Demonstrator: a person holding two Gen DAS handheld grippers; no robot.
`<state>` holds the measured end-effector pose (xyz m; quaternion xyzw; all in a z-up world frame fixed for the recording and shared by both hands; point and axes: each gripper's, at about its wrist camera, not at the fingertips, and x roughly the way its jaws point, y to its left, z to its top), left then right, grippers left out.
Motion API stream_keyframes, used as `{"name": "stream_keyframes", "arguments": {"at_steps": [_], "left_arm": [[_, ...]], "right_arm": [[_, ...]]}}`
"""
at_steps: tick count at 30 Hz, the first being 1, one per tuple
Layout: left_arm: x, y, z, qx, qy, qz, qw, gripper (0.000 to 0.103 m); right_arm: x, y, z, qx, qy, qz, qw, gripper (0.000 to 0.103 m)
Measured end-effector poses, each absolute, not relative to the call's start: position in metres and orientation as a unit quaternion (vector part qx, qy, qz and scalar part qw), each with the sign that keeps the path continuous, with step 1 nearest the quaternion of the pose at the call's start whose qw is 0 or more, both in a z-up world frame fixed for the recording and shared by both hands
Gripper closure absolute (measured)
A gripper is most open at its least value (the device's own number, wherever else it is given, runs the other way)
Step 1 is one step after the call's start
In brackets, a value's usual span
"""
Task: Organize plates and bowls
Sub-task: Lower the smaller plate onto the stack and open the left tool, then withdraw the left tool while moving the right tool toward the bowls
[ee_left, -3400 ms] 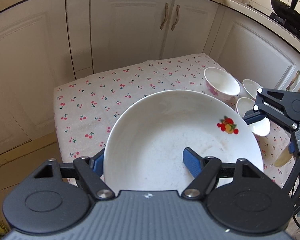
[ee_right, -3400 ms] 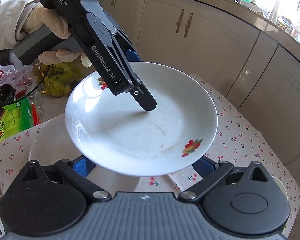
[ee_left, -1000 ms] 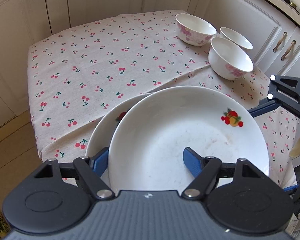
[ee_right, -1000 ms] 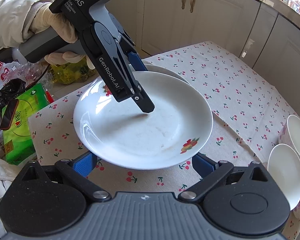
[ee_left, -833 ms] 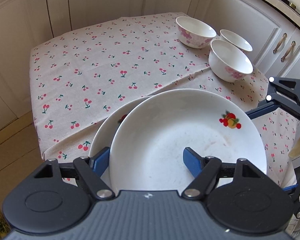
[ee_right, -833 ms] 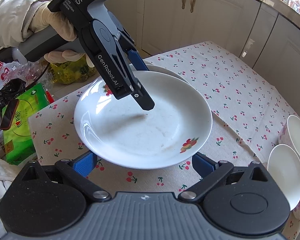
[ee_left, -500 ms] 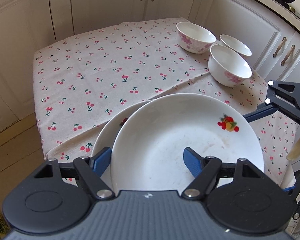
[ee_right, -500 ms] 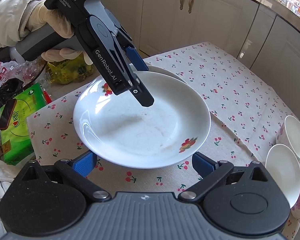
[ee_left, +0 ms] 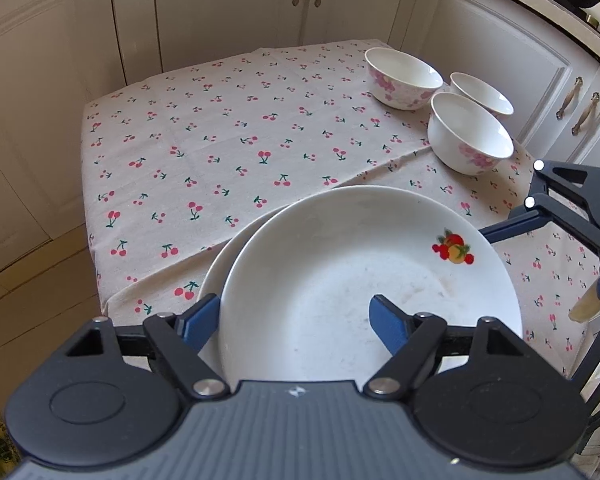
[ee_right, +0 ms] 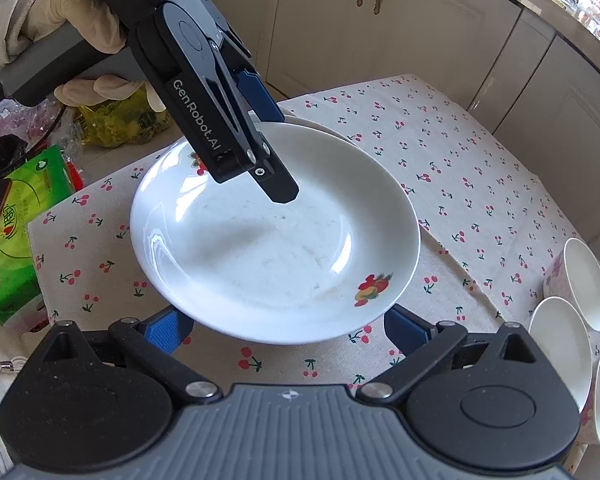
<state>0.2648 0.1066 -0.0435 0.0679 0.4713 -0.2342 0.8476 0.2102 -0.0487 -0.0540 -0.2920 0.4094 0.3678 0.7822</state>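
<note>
A white plate with a fruit print (ee_left: 360, 280) sits on top of a second white plate (ee_left: 216, 268) at the near edge of the cherry-print table. It also shows in the right wrist view (ee_right: 276, 240). My left gripper (ee_left: 296, 318) is open, one finger over the plate's inside and one outside its rim, and no longer grips it. In the right wrist view the left gripper (ee_right: 260, 140) hovers just above the plate. My right gripper (ee_right: 284, 330) is open and empty, its fingers on either side of the plate's near rim. Three pink-flowered bowls (ee_left: 470, 136) stand at the far right.
White kitchen cabinets (ee_left: 228, 16) surround the small table (ee_left: 204, 148). A green package (ee_right: 8, 220) and bags lie on the floor at the left in the right wrist view. The bowls (ee_right: 560, 344) sit by the table's right edge.
The top plate came down onto the lower plate. My left gripper has opened off its rim and lifted slightly. The right gripper stays open.
</note>
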Motion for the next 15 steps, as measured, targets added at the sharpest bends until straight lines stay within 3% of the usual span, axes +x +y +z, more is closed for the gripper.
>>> {"name": "stream_keyframes", "arguments": {"at_steps": [7, 15], "left_arm": [[0.260, 0.115, -0.035, 0.055, 0.455, -0.223, 0.860, 0.022], [0.227, 0.116, -0.018, 0.030, 0.399, -0.210, 0.892, 0.015]], "right_arm": [[0.207, -0.054, -0.049, -0.302, 0.401, 0.360, 0.786, 0.000], [0.183, -0.088, -0.033, -0.243, 0.364, 0.318, 0.841, 0.000]]}}
